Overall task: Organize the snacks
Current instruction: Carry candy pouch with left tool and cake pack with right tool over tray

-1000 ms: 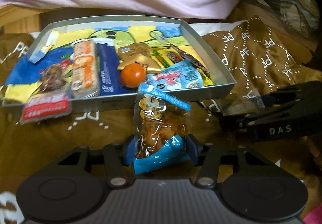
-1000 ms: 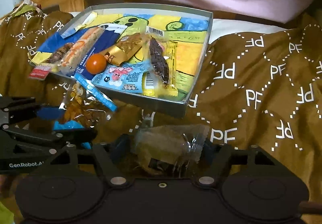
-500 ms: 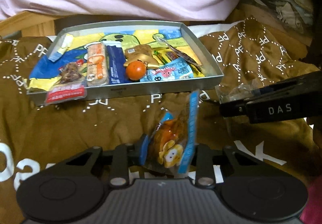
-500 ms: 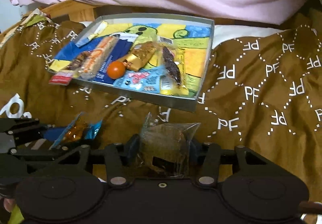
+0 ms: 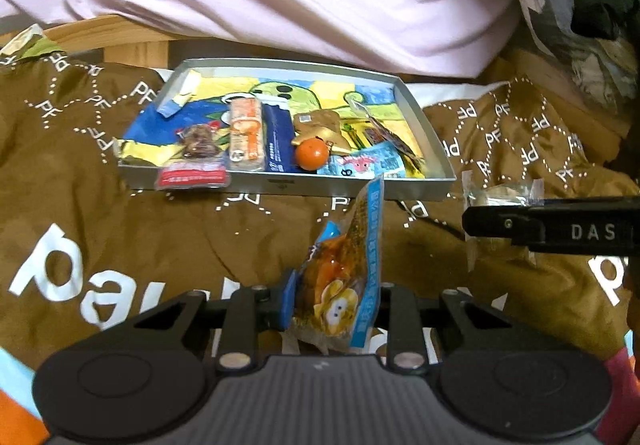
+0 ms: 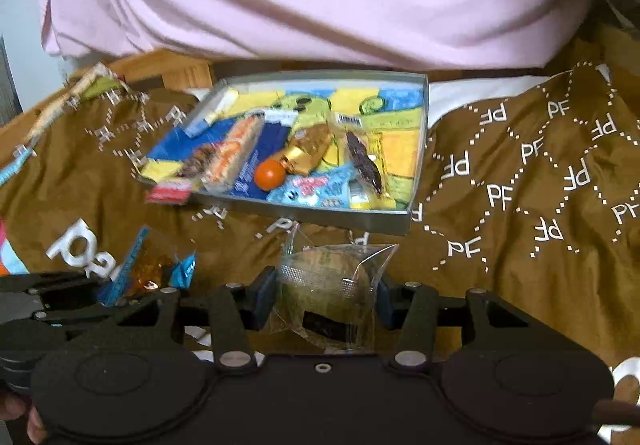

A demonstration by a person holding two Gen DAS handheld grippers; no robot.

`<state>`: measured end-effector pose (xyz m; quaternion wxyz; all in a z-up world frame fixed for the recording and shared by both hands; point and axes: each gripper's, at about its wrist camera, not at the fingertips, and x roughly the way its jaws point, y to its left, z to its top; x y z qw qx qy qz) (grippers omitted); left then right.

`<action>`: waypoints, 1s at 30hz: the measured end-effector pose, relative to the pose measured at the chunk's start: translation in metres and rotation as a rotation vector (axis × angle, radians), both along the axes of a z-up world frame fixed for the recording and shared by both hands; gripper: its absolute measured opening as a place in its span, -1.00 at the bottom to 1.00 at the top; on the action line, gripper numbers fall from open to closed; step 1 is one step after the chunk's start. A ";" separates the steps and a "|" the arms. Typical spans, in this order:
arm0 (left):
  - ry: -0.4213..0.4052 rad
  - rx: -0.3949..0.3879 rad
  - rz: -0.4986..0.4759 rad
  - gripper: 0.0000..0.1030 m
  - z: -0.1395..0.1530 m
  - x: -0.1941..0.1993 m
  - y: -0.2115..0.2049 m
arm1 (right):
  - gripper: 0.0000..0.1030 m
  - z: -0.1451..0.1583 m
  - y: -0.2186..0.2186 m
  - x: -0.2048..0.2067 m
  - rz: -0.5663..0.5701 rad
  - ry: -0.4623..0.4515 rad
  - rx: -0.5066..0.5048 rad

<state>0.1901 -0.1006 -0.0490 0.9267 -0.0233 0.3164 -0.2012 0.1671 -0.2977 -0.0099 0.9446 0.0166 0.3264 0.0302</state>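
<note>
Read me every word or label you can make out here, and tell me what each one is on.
"DAS": right gripper, on its finger's side.
"PF": repeated over the brown blanket.
Large white letters on the blanket's near part: partly hidden, unreadable.
Print on the blue-edged snack packet in the left gripper and on the tray snacks: too small or blurred.

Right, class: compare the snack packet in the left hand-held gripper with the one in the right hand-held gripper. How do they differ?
The blue-edged packet in the left hand-held gripper is brightly printed with a cartoon face; the clear packet in the right hand-held gripper is see-through apart from a small dark label.
The blue-edged packet holds orange-brown food; the clear packet holds something round and dull green-brown.
Both are clamped between fingers, short of the tray.
</note>
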 end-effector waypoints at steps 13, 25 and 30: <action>-0.059 -0.052 0.035 -0.42 0.026 -0.018 0.010 | 0.00 0.021 0.005 -0.021 0.016 -0.148 0.035; -0.080 -0.135 0.029 -0.42 0.063 0.011 0.002 | 0.00 0.035 0.002 -0.025 0.001 -0.264 0.048; -0.116 -0.122 0.011 -0.42 0.075 0.034 -0.013 | 0.00 0.037 -0.010 -0.016 -0.031 -0.296 0.061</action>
